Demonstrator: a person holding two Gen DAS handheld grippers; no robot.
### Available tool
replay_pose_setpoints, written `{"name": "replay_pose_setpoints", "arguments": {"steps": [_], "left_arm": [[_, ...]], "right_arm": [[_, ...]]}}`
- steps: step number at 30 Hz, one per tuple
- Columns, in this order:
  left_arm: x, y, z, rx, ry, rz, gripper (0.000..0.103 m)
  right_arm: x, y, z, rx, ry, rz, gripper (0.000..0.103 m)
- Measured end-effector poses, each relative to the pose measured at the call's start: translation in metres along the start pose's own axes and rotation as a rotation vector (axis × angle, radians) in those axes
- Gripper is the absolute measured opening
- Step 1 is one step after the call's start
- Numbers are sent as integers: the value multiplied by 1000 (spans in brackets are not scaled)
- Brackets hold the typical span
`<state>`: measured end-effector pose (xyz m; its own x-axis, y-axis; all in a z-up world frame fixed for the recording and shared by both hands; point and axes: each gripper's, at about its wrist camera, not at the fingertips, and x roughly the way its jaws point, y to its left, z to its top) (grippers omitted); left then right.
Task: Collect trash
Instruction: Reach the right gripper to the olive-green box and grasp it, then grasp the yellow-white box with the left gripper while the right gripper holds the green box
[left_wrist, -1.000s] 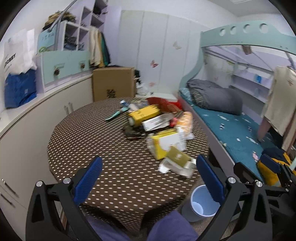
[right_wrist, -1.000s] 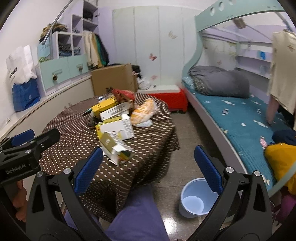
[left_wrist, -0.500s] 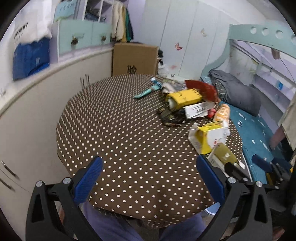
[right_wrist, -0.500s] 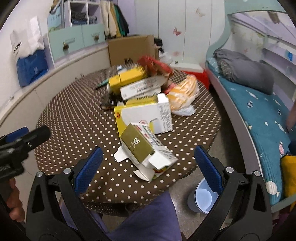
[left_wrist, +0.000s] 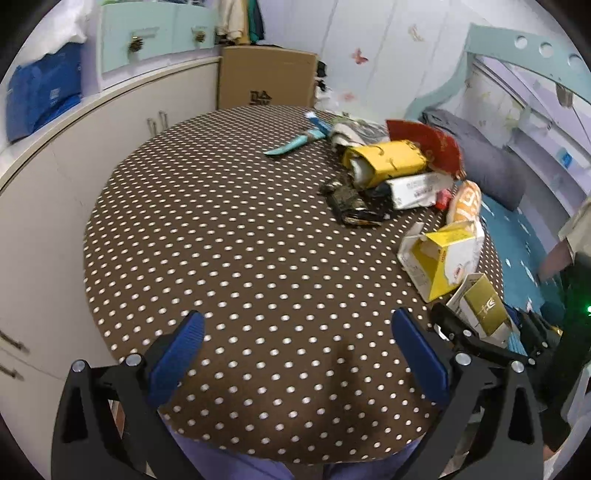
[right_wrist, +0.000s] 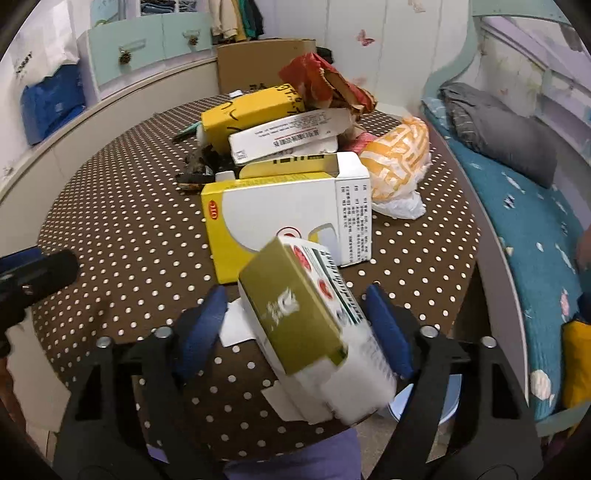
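Olive-and-white cardboard, the small carton (right_wrist: 306, 321) lies at the table's (left_wrist: 229, 236) near edge between your right gripper's (right_wrist: 295, 325) closing pads, not yet clamped, placing you for a lift, while your left gripper (left_wrist: 295, 354) hovers wide apart, empty.

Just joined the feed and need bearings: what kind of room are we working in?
Most likely a child's bedroom: a bunk bed with teal bedding, butterfly stickers on the wardrobe, and a polka-dot table of trash.
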<state>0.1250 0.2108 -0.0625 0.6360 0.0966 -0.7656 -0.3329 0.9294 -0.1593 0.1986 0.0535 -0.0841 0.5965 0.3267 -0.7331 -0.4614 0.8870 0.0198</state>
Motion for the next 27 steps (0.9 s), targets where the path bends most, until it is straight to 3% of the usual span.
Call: {"name": "replay_pose_setpoints", "arguments": {"steps": [6,11,13,15,19,27], "left_arm": [[8,-27,7,80,-28,16,99],[11,-54,17,133,-39,-103,99],[15,-66,22,169,-41,-116,99],[21,-79,26,202,-36,-112,99],[36,-100,36,245,-16,-152,99],[74,-135,50,311,48,-127,99]], "right_arm": [[-8,-18,-2,39,18,48,68],[-20,-43,-3,103,2,31,67],[-26,-53,-2,126,-11,25,50],[-29,-67,-1,171,-8,16,44],[-29,-90,0,220,-12,-12,38],[-29,-104,7,249,-27,0,37]]}}
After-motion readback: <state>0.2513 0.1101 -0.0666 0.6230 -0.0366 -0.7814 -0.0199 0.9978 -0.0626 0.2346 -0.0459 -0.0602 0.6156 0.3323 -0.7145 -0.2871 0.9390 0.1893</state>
